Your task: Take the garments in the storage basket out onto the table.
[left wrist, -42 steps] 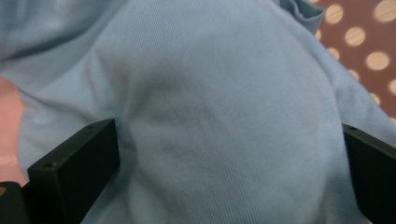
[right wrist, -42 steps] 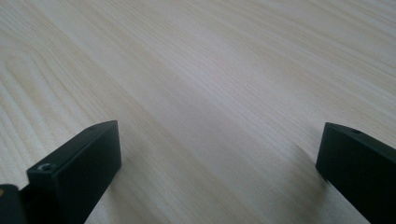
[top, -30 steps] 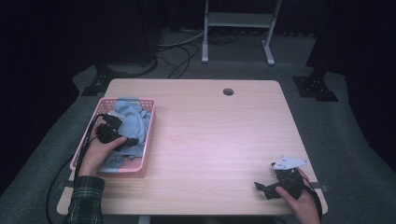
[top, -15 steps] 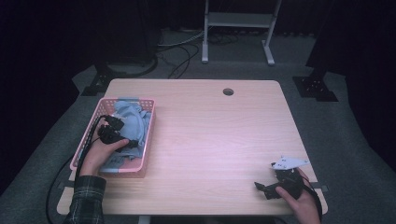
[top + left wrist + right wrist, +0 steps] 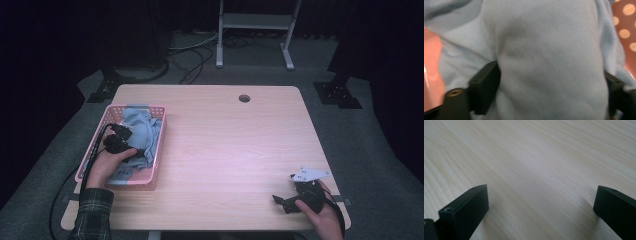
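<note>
Your right gripper [image 5: 281, 201] rests at the table's [image 5: 240, 145] near edge, jaws wide apart, holding nothing. Farther off, your left gripper [image 5: 141, 152], jaws just closing, pinches a fold of the light-blue cloth [image 5: 544, 60] inside the pink basket [image 5: 107, 116].

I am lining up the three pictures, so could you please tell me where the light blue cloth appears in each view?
High view: the light blue cloth lies in the pink basket at the table's left, under the left claw.
Left gripper view: it bulges between the jaws, which have just been closing on it.
Right gripper view: not in it.
Shared landmark: the pink basket.
</note>
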